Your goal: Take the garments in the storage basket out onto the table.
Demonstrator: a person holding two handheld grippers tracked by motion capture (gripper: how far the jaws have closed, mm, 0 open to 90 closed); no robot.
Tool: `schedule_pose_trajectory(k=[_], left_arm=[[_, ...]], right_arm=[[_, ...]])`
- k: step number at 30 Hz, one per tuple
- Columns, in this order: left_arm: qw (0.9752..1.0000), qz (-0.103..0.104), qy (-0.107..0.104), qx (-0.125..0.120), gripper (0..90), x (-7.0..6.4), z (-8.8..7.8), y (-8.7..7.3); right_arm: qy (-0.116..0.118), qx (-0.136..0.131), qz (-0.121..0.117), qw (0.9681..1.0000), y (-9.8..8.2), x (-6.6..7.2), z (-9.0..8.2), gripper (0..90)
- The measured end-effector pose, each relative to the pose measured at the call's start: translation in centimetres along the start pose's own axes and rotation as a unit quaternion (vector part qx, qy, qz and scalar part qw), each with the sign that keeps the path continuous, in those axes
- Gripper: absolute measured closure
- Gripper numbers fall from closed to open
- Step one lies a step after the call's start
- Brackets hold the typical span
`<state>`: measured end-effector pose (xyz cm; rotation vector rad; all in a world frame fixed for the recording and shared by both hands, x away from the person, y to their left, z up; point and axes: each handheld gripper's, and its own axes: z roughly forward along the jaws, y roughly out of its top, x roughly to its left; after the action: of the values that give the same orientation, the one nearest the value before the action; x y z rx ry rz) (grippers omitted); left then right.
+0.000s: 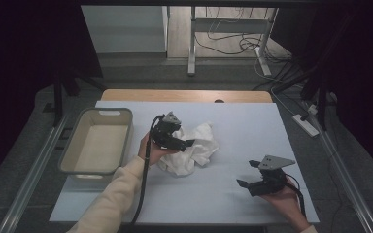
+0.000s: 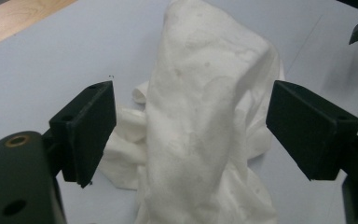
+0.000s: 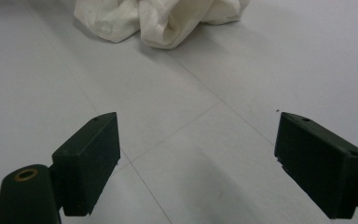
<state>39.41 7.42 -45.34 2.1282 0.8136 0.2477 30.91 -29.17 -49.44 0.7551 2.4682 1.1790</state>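
Observation:
A crumpled white cloth (image 1: pixel 194 148) lies mid-table on the pale blue table cover (image 1: pixel 252 126). My left gripper (image 1: pixel 182 138) is at the cloth's left side, open. In the left gripper view a raised fold of the cloth (image 2: pixel 200 126) stands between the two black jaws, which are spread wide and do not pinch it. My right gripper (image 1: pixel 247 174) is open near the front right of the table, well apart from the cloth. In the right gripper view its jaws straddle bare cover, and the cloth (image 3: pixel 163 18) lies farther off at the top.
An empty beige plastic bin (image 1: pixel 97 141) stands at the left side of the table. A strip of bare wooden tabletop (image 1: pixel 184 95) shows at the far edge. Beyond the table are a floor with cables and a power strip (image 1: pixel 306 124).

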Motion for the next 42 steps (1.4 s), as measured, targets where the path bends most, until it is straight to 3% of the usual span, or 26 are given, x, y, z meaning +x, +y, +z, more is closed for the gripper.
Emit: schedule_pose_trajectory(k=[11, 22, 29, 42], left_arm=[[0.9999, -0.017, -0.002, -0.003, 17.2, 0.1, -1.5, -0.4], [0.9995, -0.029, 0.013, -0.002, 18.1, -0.4, -4.0, -2.8], [0.9994, -0.032, 0.016, -0.002, 18.2, -1.6, -5.6, -4.7], [0.9992, -0.037, 0.013, 0.001, 18.6, -2.6, -6.5, -6.6]], right_arm=[[0.0, 0.0, 0.001, 1.0, 0.0, 0.0, -0.1, 13.8], [0.001, -0.005, 0.003, 1.0, 0.0, 0.1, -0.2, 13.9], [-0.001, -0.007, 0.005, 1.0, -0.1, 0.0, -0.3, 13.8], [0.001, -0.005, 0.004, 1.0, -0.1, 0.1, -0.2, 13.9]])
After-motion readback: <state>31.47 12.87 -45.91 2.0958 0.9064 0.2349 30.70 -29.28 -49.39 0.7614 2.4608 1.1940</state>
